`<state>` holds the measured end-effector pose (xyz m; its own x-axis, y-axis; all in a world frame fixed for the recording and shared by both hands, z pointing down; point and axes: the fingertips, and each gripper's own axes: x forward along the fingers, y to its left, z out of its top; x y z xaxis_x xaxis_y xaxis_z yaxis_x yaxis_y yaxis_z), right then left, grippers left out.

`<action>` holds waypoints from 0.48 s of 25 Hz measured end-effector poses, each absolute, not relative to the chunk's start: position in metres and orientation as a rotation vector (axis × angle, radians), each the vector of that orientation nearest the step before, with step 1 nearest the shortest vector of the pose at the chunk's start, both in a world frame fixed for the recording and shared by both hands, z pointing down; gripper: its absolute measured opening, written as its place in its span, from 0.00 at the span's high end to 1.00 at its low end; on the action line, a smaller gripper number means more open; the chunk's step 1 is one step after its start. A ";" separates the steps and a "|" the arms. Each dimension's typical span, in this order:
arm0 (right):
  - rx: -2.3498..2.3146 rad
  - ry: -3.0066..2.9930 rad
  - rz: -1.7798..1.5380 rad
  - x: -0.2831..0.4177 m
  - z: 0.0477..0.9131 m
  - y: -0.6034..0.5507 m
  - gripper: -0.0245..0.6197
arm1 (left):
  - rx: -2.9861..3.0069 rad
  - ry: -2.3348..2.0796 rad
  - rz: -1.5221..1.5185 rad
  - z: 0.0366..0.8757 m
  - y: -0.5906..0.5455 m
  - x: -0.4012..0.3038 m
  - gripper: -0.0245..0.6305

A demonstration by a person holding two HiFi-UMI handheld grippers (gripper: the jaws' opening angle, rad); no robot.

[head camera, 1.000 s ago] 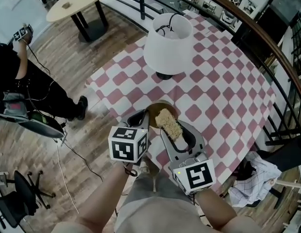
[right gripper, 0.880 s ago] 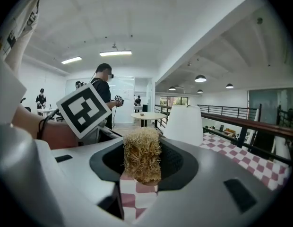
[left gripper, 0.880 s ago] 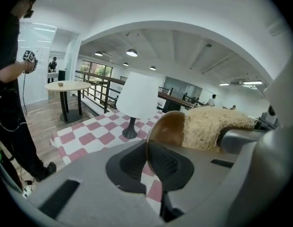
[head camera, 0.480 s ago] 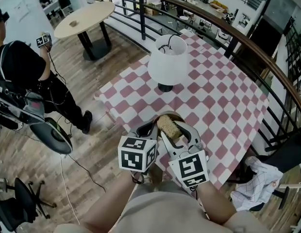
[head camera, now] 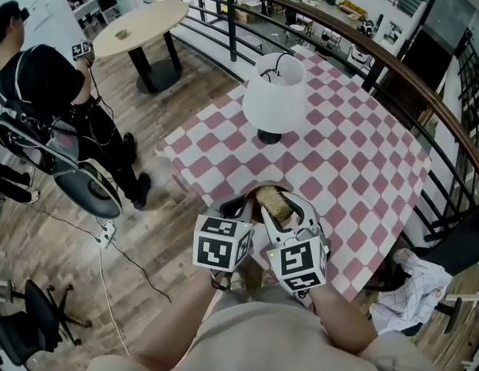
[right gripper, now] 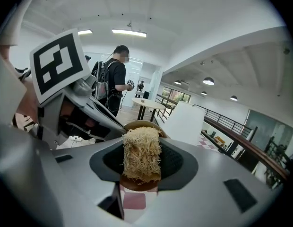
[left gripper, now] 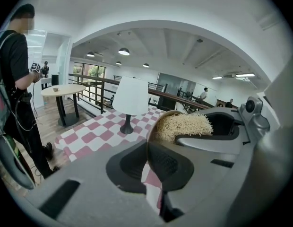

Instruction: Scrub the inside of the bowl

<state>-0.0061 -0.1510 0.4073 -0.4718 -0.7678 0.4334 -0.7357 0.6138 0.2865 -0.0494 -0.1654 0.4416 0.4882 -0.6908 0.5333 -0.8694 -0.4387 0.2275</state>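
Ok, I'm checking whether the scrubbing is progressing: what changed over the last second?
The right tool, gripping the scrubber, drew in closer beside the left tool. The left tool's jaws are closing on the rim of the bowl. Unchanged: both grips, the scrubber in the bowl, and the lamp on the checked cloth.

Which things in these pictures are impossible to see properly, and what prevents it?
Bowl inside: head view, covered by the loofah scrubber and the right gripper; gripper views show mostly its rim.
Small item on the round table: head view, too small to name.
Lamp base: right gripper view, behind that gripper's body.
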 end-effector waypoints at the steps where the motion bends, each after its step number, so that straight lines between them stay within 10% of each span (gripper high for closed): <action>1: 1.194 -2.306 -0.077 -0.002 0.409 -0.152 0.71 | 2.261 -1.287 0.506 0.442 -0.166 -0.050 0.93; 12: 1.156 -2.266 -0.029 0.007 0.435 -0.142 0.71 | 2.307 -1.248 0.532 0.440 -0.171 -0.046 0.93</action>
<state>0.0073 -0.1420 0.4354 -0.4493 -0.7460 0.4916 -0.7332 0.6223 0.2742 -0.0464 -0.1707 0.4397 0.5133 -0.6718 0.5341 -0.8504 -0.4819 0.2113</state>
